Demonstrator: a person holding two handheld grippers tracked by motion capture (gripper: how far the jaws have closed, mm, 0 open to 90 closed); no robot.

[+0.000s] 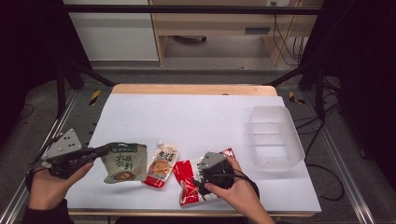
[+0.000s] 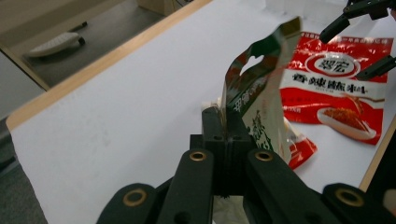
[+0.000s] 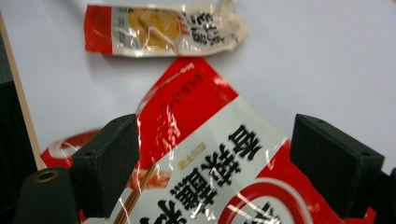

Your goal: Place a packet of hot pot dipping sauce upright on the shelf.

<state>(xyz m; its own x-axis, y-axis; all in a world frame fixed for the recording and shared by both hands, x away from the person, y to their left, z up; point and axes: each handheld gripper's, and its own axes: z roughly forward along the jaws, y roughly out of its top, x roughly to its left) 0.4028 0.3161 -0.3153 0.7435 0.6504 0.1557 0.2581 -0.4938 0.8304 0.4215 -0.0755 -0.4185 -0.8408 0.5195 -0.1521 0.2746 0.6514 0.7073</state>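
The left gripper (image 1: 95, 152) is lifting the green pouch (image 1: 124, 161), its fingers (image 2: 211, 122) pinching the top edge, while the right gripper (image 3: 231, 163) is hovering, fingers spread, over the red pouch (image 3: 210, 163) (next: lower and close).

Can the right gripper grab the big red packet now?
Probably yes: the right gripper hangs just above the red packet, jaws wide on either side, nothing in between.
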